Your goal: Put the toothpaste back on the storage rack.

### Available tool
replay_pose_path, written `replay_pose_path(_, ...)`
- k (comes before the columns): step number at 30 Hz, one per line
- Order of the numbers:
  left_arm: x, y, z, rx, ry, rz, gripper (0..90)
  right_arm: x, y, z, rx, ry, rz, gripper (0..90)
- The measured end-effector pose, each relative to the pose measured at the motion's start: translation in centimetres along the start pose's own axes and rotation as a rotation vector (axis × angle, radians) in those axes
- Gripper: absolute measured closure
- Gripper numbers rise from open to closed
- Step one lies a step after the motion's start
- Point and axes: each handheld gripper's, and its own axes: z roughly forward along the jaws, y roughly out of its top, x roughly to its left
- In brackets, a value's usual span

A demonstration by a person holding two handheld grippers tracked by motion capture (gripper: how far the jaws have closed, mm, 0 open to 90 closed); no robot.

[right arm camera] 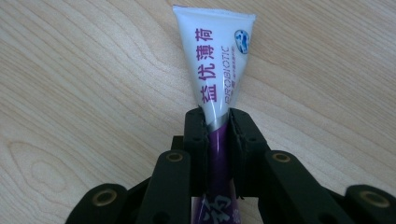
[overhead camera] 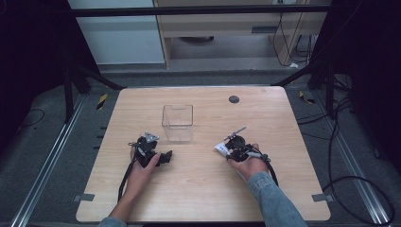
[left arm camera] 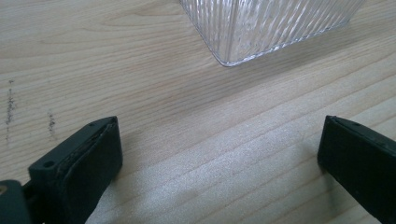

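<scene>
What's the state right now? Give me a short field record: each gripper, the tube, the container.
right gripper: shut on the tube, jaws clamped on its sides
tube: white and purple, flat crimped end pointing away from the gripper, above the table
left gripper: open, nothing between the jaws, low over the wood
clear container: ribbed plastic, upright, looks empty, mid-table between and beyond the two grippers

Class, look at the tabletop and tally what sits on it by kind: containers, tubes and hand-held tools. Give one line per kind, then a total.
Clear plastic container: 1
White and purple tube: 1
Hand-held tools: 2, the left tool and the right tool
Total: 4
</scene>
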Motion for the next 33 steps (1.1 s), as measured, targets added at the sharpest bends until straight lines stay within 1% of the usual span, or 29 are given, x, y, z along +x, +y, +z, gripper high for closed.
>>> replay_pose_path(4, 0.0, 0.0, 0.0, -0.001, -0.001, -0.001, 0.0, 0.1, 0.3, 0.0, 0.022, -0.008, -0.013, 78.1)
replay_pose_path(9, 0.0, 0.0, 0.0, -0.002, -0.001, -0.001, 0.0, 0.0, 0.5, 0.1, 0.037, -0.009, -0.015, 78.0)
replay_pose_path(15, 0.0, 0.0, 0.0, -0.002, -0.001, -0.002, 0.0, -0.1, 0.8, 0.0, 0.055, 0.008, -0.003, 77.8)
replay_pose_path(16, 0.0, 0.0, 0.0, -0.002, -0.001, -0.002, 0.0, -0.2, 0.9, 0.0, 0.065, 0.012, 0.004, 77.7)
replay_pose_path(18, 0.0, 0.0, 0.0, -0.002, -0.001, -0.002, 0.0, -0.2, 1.0, 0.1, 0.073, 0.017, -0.001, 77.6)
replay_pose_path(22, 0.0, 0.0, 0.0, -0.002, -0.001, -0.001, 0.0, -0.1, 1.2, 0.1, 0.088, 0.010, -0.010, 77.2)
replay_pose_path(26, 0.0, 0.0, 0.0, -0.001, -0.001, -0.001, 0.0, 0.0, 1.3, 0.1, 0.103, 0.004, -0.009, 77.1)
replay_pose_path(29, 0.0, 0.0, 0.0, -0.002, -0.001, -0.002, 0.0, 0.1, 1.4, 0.1, 0.106, -0.008, -0.028, 77.7)
replay_pose_path(33, 0.0, 0.0, 0.0, -0.001, -0.001, -0.001, 0.0, 0.2, 1.4, 0.0, 0.103, -0.011, -0.034, 78.4)
